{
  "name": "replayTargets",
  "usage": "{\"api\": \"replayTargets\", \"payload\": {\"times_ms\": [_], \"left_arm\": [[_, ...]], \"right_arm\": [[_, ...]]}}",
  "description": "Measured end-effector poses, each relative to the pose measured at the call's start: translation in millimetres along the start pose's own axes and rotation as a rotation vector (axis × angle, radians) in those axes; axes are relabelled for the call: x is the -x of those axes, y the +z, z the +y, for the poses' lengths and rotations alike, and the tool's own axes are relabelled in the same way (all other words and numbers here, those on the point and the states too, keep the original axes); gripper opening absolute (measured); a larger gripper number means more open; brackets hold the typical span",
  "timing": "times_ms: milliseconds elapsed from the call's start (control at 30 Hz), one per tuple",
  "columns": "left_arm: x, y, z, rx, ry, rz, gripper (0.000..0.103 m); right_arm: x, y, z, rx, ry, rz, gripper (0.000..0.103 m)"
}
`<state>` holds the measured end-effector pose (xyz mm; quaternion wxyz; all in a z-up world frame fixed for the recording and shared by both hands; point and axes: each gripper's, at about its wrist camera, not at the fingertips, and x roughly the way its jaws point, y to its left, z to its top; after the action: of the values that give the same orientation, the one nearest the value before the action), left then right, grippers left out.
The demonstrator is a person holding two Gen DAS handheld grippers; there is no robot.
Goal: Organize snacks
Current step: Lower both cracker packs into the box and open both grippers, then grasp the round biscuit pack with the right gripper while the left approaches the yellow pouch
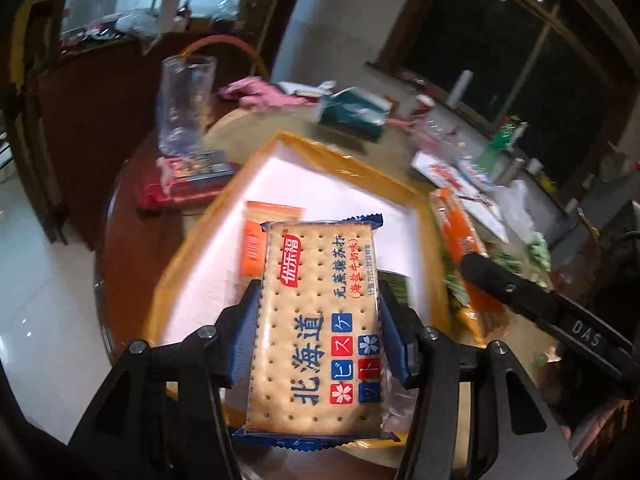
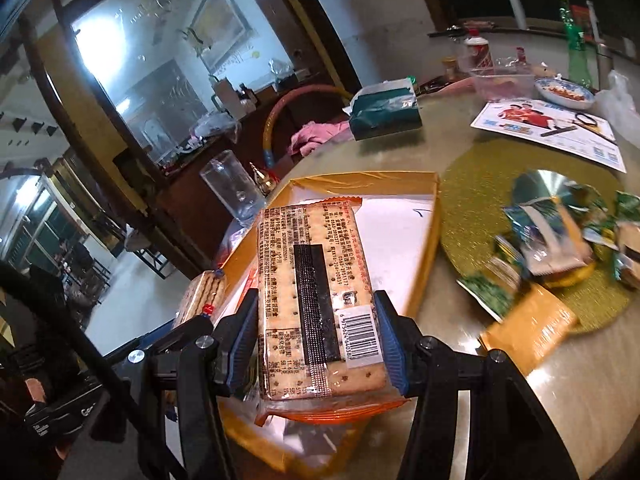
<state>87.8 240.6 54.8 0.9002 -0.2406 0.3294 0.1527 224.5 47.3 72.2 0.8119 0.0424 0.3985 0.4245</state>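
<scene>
My left gripper is shut on a blue-trimmed cracker pack, held face up above a yellow-rimmed box with a white floor. An orange cracker pack lies inside that box. In the left wrist view, another orange pack shows at the right, beside one of the right gripper's fingers. My right gripper is shut on an orange-trimmed cracker pack, barcode side up, over the same box. The blue pack shows at its left.
The box sits on a round table. A gold placemat holds several green snack wrappers. A green tissue box, a clear plastic cup, a red packet, a pink cloth and a printed flyer lie around.
</scene>
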Motion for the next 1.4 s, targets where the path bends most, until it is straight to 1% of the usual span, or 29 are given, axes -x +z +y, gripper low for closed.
{"api": "replayTargets", "payload": {"times_ms": [133,200,300,367,467,500,567,633,667,700,800,833,900,967,1000,1033,1100,1200,1267,1333,1400], "left_arm": [[-15,7,8,-0.015,0.03,0.027,0.056],[-26,11,5,-0.032,0.044,0.054,0.056],[-42,14,-4,-0.058,0.046,0.094,0.056],[-53,16,-7,-0.076,0.049,0.125,0.056],[-73,12,-12,-0.125,0.069,0.185,0.056],[-73,10,-16,-0.164,0.083,0.167,0.056],[-75,11,-17,-0.184,0.086,0.173,0.056],[-75,12,-16,-0.178,0.059,0.18,0.063],[-75,13,-15,-0.174,0.044,0.186,0.066],[-74,13,-13,-0.164,0.033,0.188,0.072],[-63,11,-13,-0.143,0.02,0.17,0.074],[-58,9,-14,-0.144,0.017,0.161,0.08],[-43,0,-18,-0.156,0.014,0.12,0.088],[-34,-10,-26,-0.188,0.017,0.1,0.089],[-31,-16,-32,-0.217,0.02,0.103,0.089],[-29,-22,-38,-0.247,0.031,0.111,0.089],[-21,-33,-44,-0.246,0.05,0.112,0.089],[3,-48,-55,-0.212,0.004,0.07,0.089],[16,-59,-67,-0.215,-0.032,0.046,0.089],[20,-67,-83,-0.244,-0.046,0.057,0.089],[24,-75,-100,-0.27,-0.043,0.066,0.089]], "right_arm": [[-26,10,-2,-0.003,-0.024,0.038,0.055],[-37,16,-4,0.003,-0.043,0.045,0.055],[-58,23,-9,-0.014,-0.068,0.084,0.055],[-66,26,-8,0.003,-0.075,0.092,0.055],[-79,33,-10,0.049,-0.122,0.084,0.055],[-84,35,-14,0.043,-0.137,0.093,0.055],[-91,35,-24,0.001,-0.119,0.124,0.056],[-96,34,-27,-0.02,-0.116,0.147,0.056],[-95,34,-26,-0.014,-0.112,0.139,0.056],[-93,35,-24,-0.005,-0.111,0.13,0.058],[-78,36,-23,-0.002,-0.119,0.091,0.068],[-71,34,-24,-0.013,-0.11,0.083,0.069],[-55,28,-26,-0.024,-0.092,0.072,0.07],[-36,18,-27,-0.018,-0.081,0.053,0.07],[-29,15,-27,-0.016,-0.081,0.043,0.07],[-13,5,-32,-0.016,-0.088,0.024,0.07],[5,-6,-39,-0.028,-0.113,0.003,0.07],[42,-31,-63,-0.09,-0.099,-0.016,0.07],[62,-46,-78,-0.122,-0.096,-0.025,0.07],[81,-61,-91,-0.154,-0.101,-0.036,0.07],[94,-74,-102,-0.182,-0.095,-0.029,0.07]]}}
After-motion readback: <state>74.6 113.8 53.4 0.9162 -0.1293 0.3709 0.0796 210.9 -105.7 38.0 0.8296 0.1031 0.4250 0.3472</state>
